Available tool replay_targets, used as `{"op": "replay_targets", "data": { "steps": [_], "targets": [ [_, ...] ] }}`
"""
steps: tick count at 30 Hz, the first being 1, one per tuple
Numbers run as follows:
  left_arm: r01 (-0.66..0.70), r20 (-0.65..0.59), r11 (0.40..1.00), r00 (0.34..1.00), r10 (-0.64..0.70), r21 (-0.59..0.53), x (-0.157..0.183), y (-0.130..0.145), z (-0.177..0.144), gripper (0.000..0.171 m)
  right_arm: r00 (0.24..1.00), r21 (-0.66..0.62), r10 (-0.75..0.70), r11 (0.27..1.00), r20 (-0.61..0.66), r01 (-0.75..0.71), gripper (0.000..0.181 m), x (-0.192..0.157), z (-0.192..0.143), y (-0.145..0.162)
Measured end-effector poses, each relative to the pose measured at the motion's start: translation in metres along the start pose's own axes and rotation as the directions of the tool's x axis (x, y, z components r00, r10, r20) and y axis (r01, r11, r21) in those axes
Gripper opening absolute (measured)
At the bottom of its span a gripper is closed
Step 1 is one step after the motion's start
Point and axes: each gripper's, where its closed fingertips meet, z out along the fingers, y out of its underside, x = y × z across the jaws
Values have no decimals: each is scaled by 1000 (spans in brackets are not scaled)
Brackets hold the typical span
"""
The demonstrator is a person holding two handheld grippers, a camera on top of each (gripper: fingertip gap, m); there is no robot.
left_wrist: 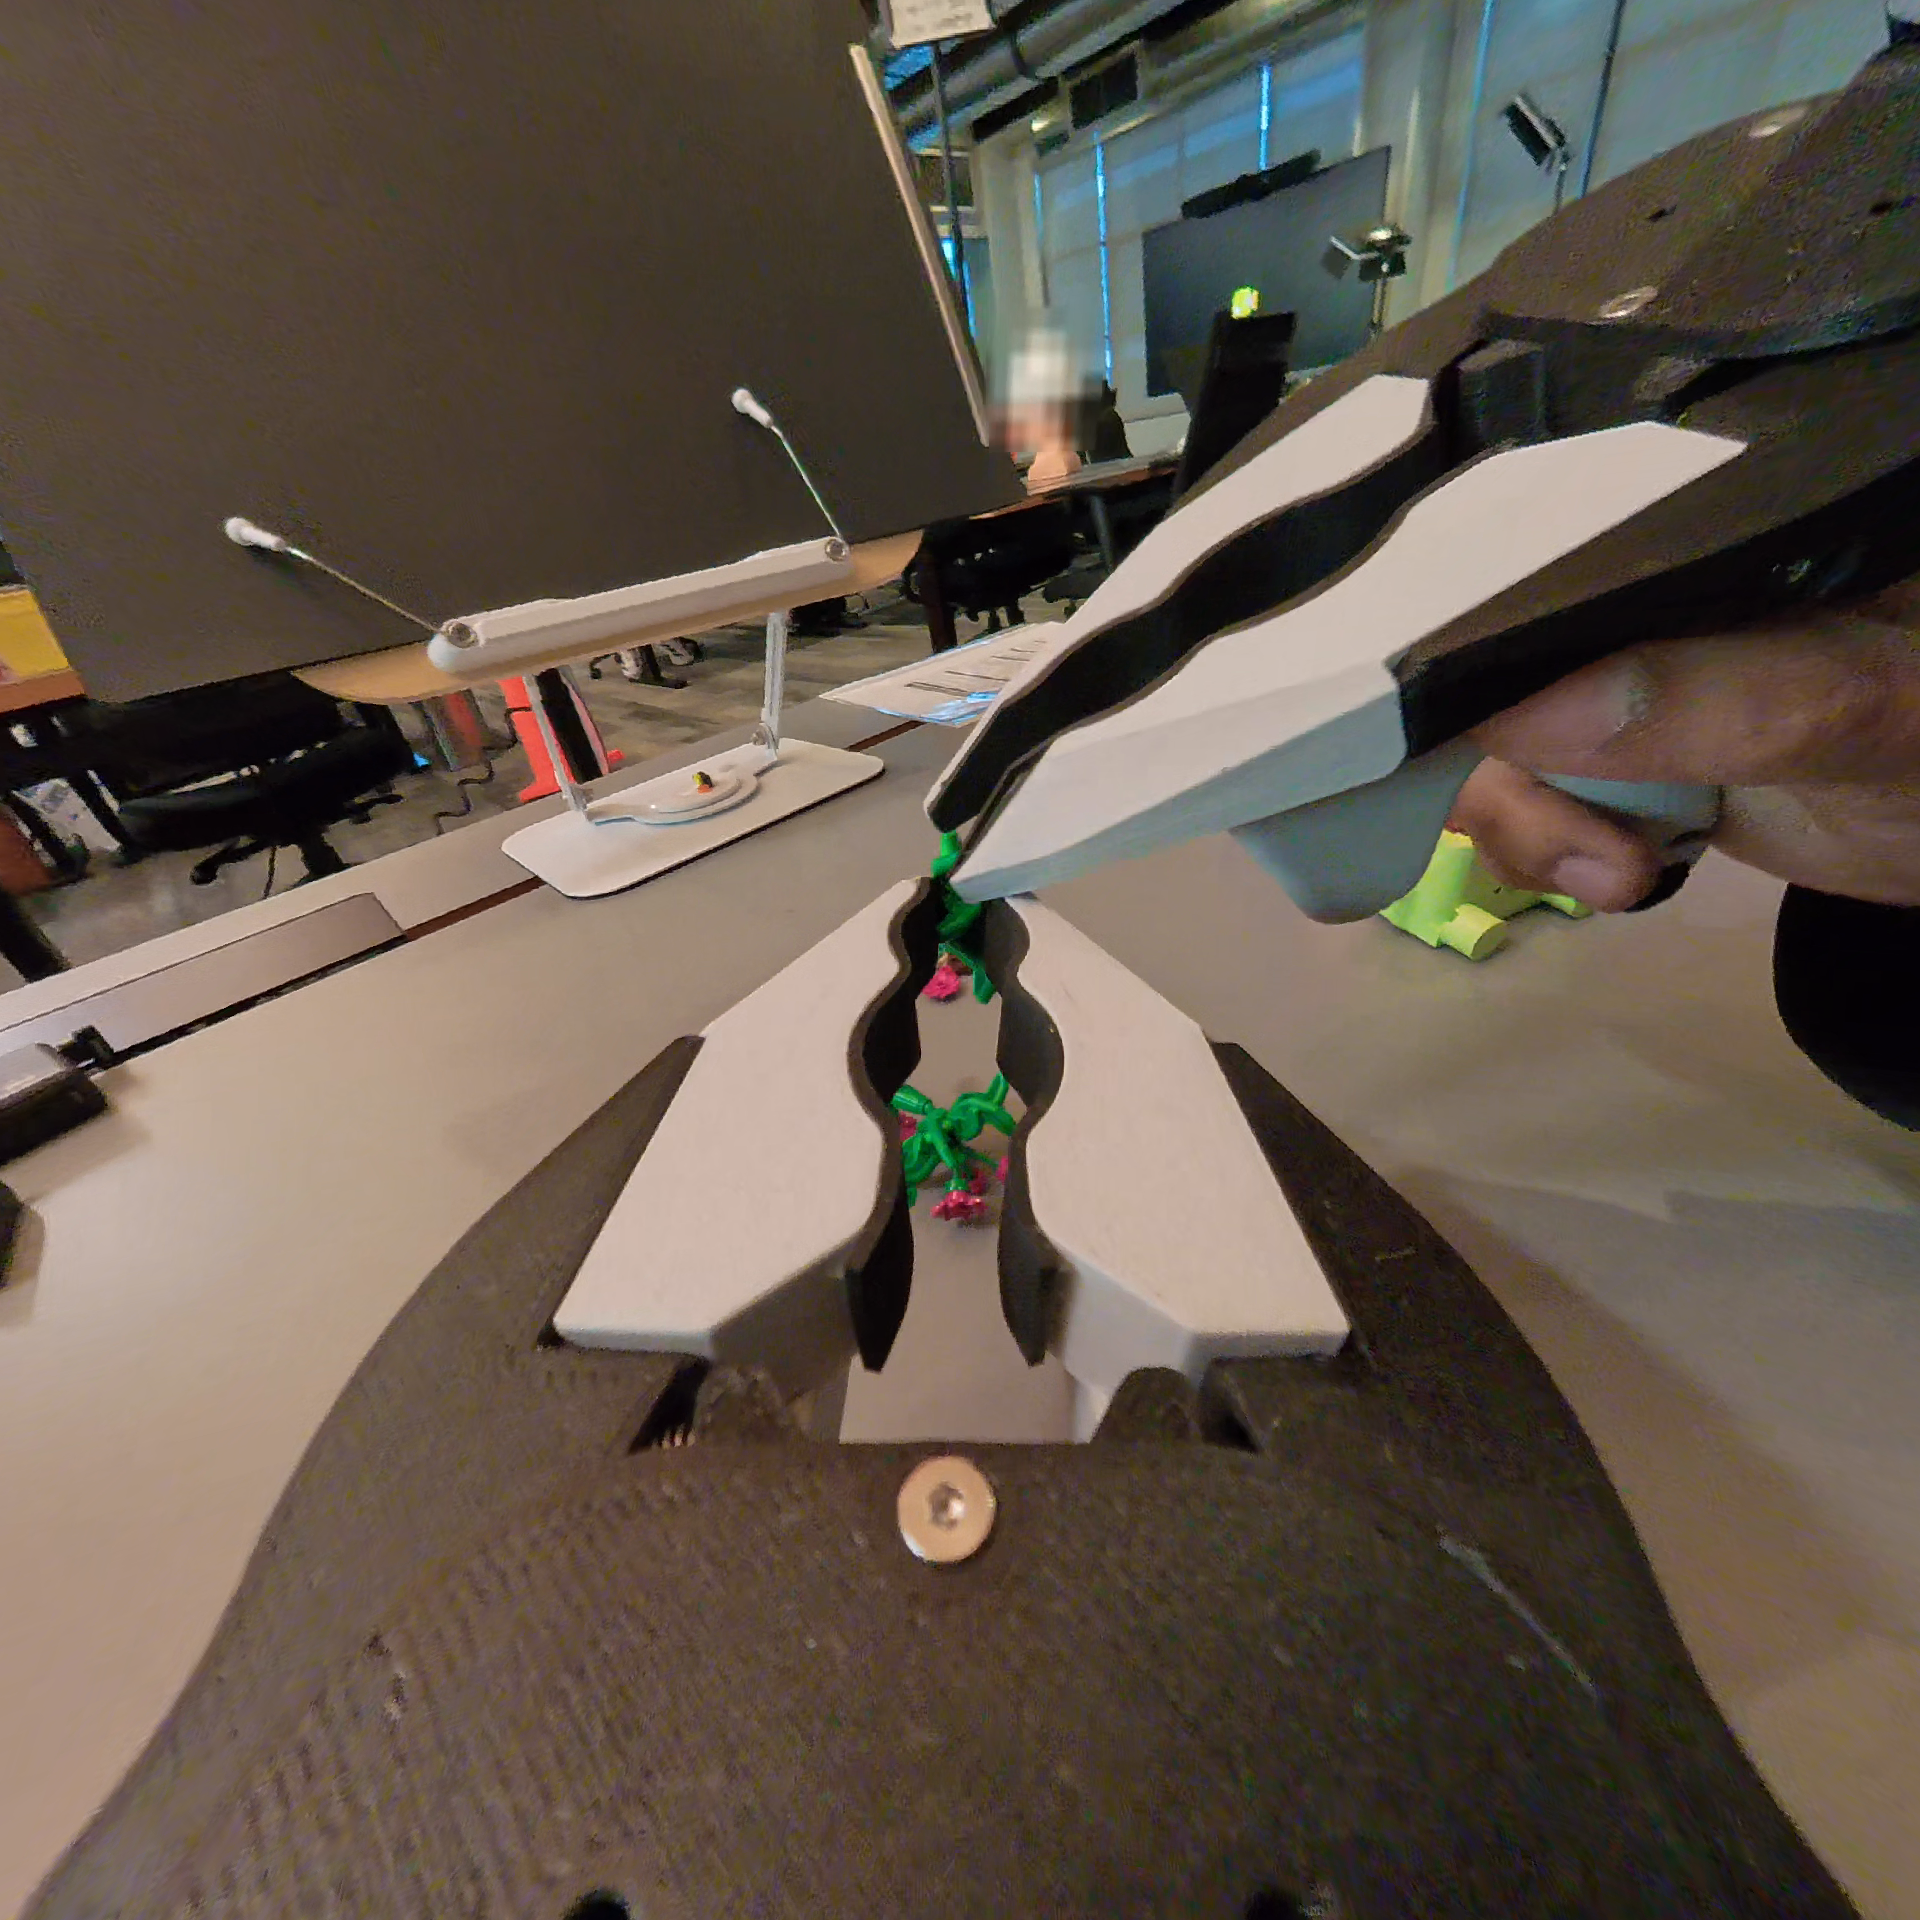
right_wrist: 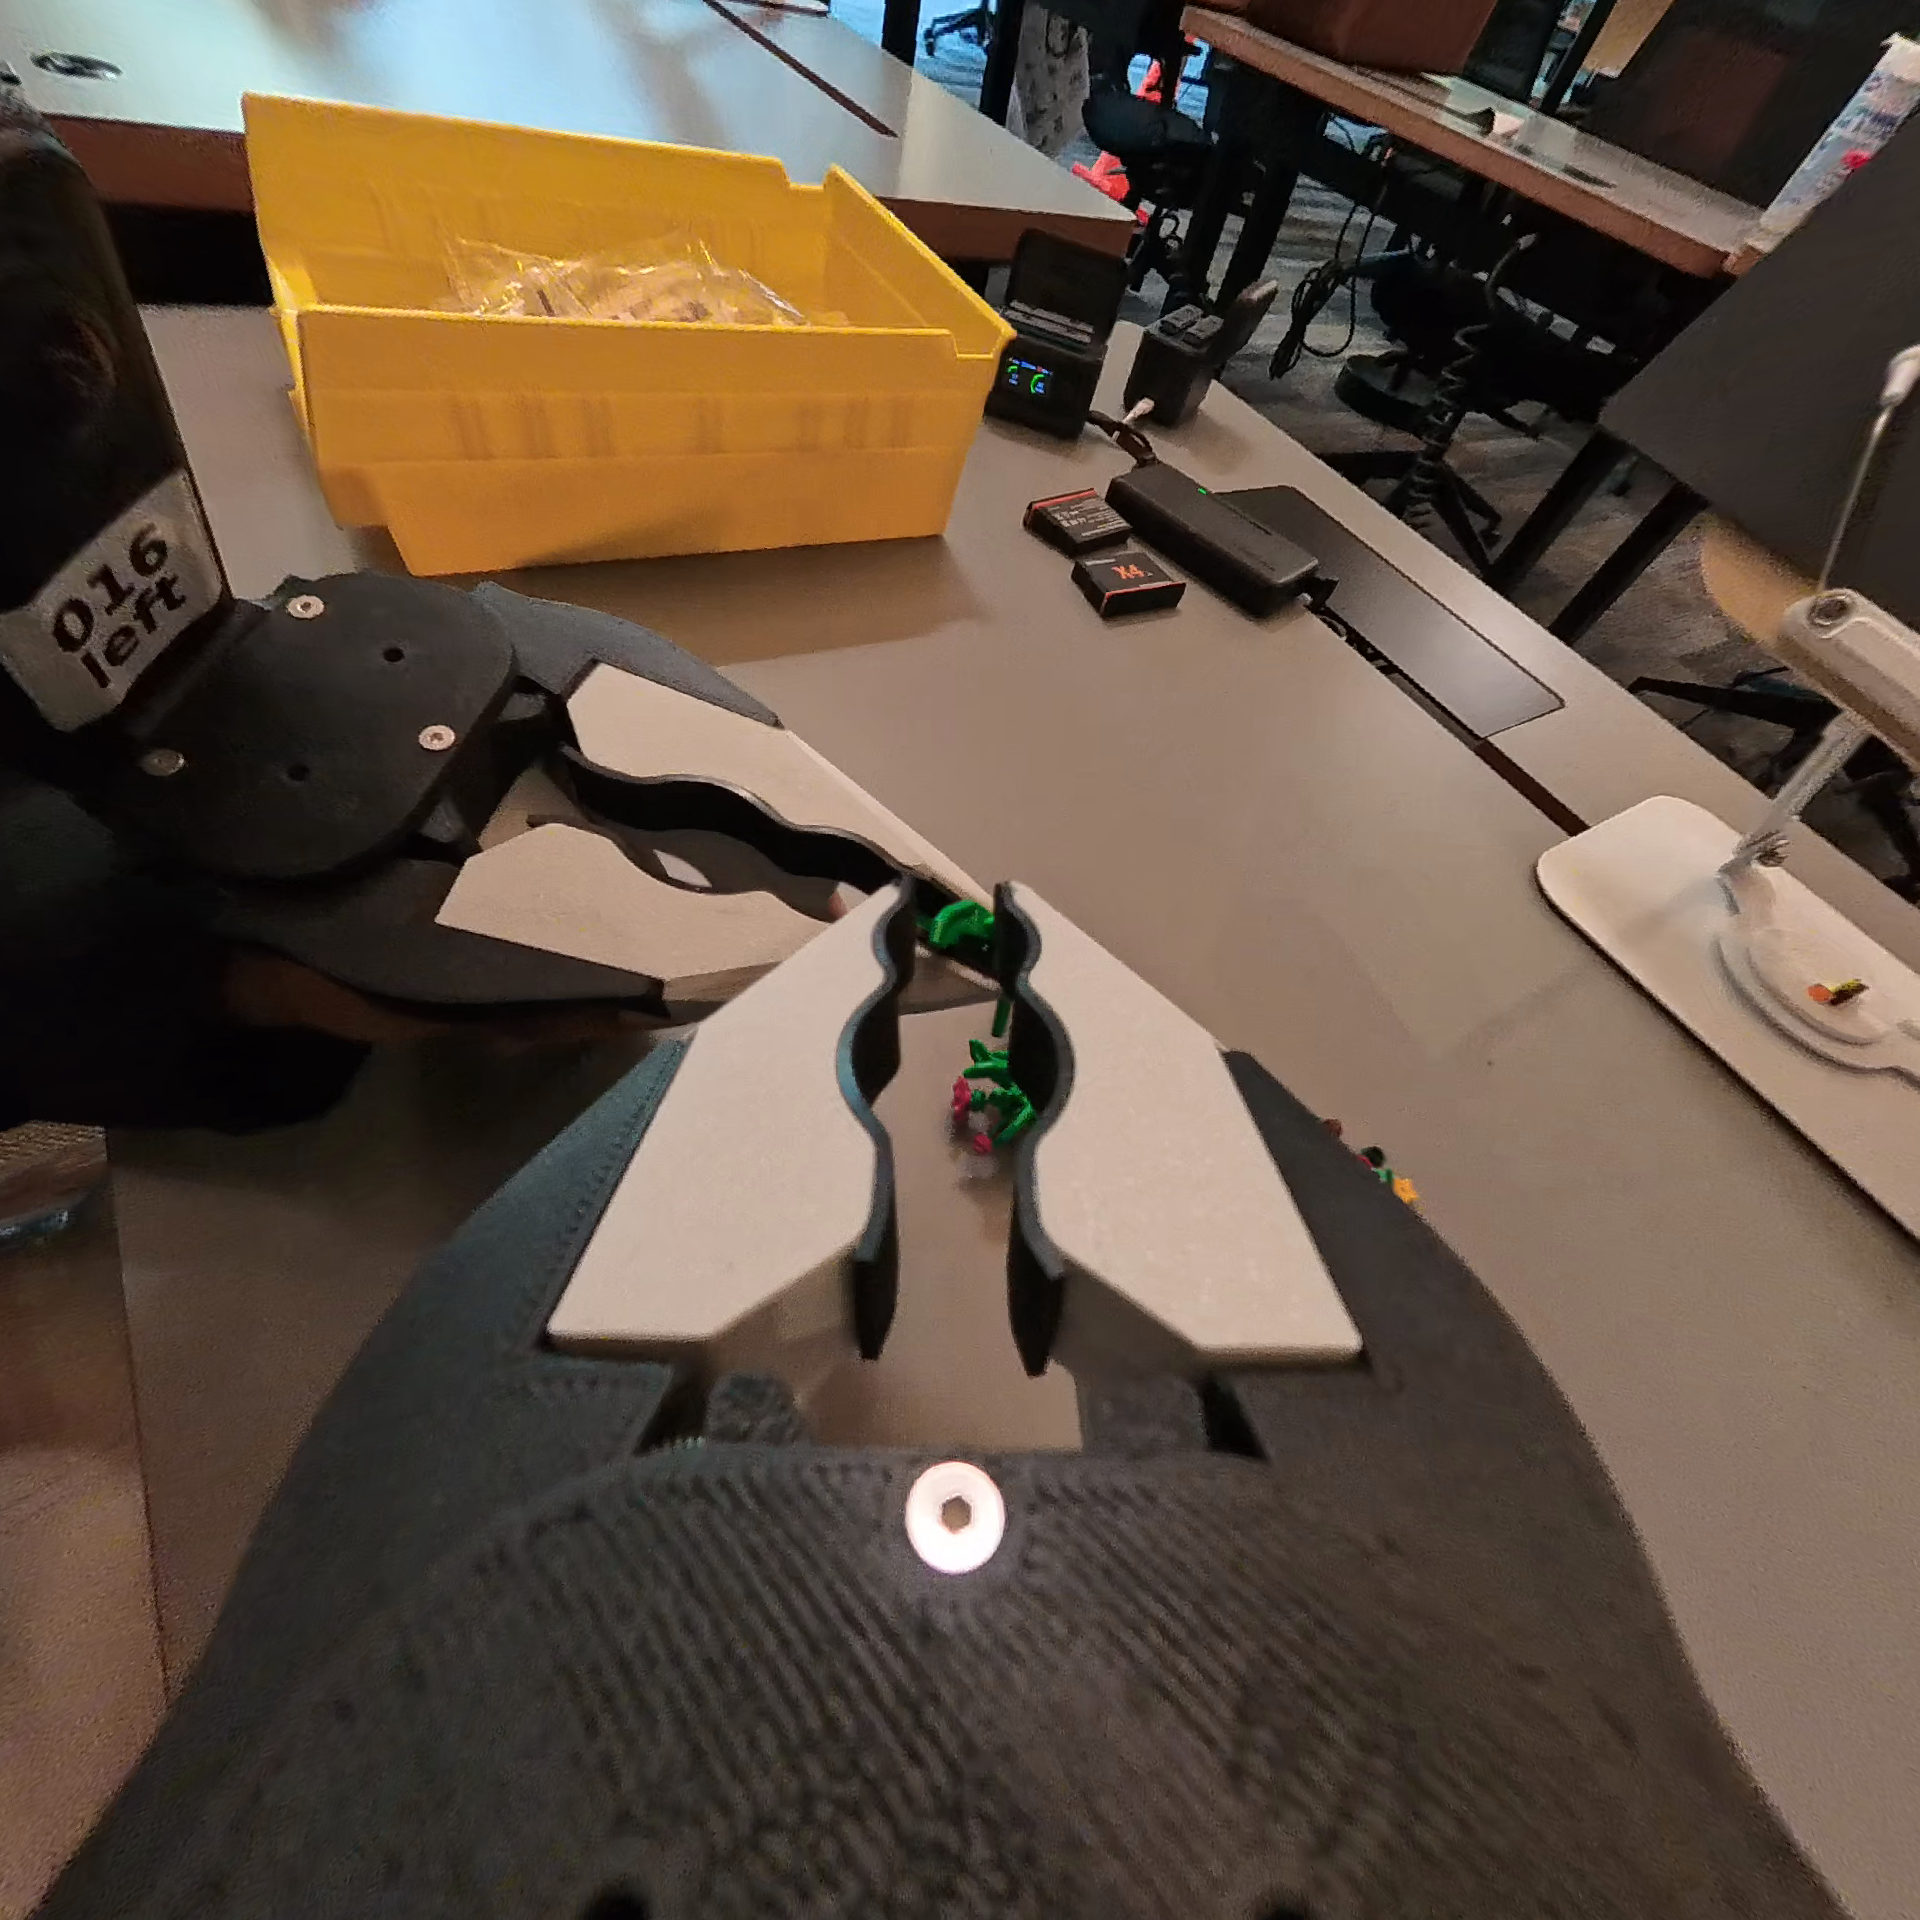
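Two hand-held grippers are meeting tip to tip above a grey table (right_wrist: 1299, 790). Both are pinching the same small green plastic stem (left_wrist: 951, 914), a toy plant piece. The left gripper (left_wrist: 961, 902) is holding it at its very tips, jaws narrowed to a slit. The right gripper (right_wrist: 954, 904) is coming in from the other side, its tips also drawn close on the green piece.

The stem is likely very light, stiff yet thin, and smooth enough to slip or snap out under a hard squeeze. The safest hold is probably on the thicker green stalk, not on the leaves or blossoms.

A second sprig (left_wrist: 951, 1143), green with small pink flowers, is lying on the table just beneath the grippers.

A yellow bin (right_wrist: 623, 343) holding clear bags is sitting well behind. A white stand (left_wrist: 691, 805) with two thin arms is standing off to one side. A lime-green toy (left_wrist: 1455, 914) is lying near the person's hand (left_wrist: 1704, 758).
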Motion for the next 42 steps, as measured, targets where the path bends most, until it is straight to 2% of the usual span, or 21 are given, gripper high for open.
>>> {"op": "replay_targets", "data": {
  "steps": [6, 18, 24, 31, 35, 42],
  "targets": [
    [1, -11, 1000, 1000, -1, 12, 1, -2, 0, 3, 1000, 5, -3, 1000, -23, 3, 9, 4, -3, -1],
    [13, -9, 1000, 1000, -13, 9, 0, -2, 0, 2, 991, -40, -107, 994, -85, 104, 8, 5, -2, 1],
    [-132, 54, 991, 990, 132, 8, 3, -3, 0, 2, 994, -62, -91, 994, -56, 87, 7, 3, -6, 4],
    [-332, 168, 943, 930, 327, 2, 3, -10, -3, 2, 991, -98, -125, 988, -49, 120, 2, -2, -10, 2],
    [-331, 171, 943, 931, 322, 25, 5, -13, -3, 5, 994, -114, -83, 991, -65, 76, 0, 1, -11, 3],
    [-260, 144, 964, 957, 250, 56, 4, -15, -4, 20, 993, -53, 114, 992, -9, -114, 1, 3, -14, 2]
  ]
}}
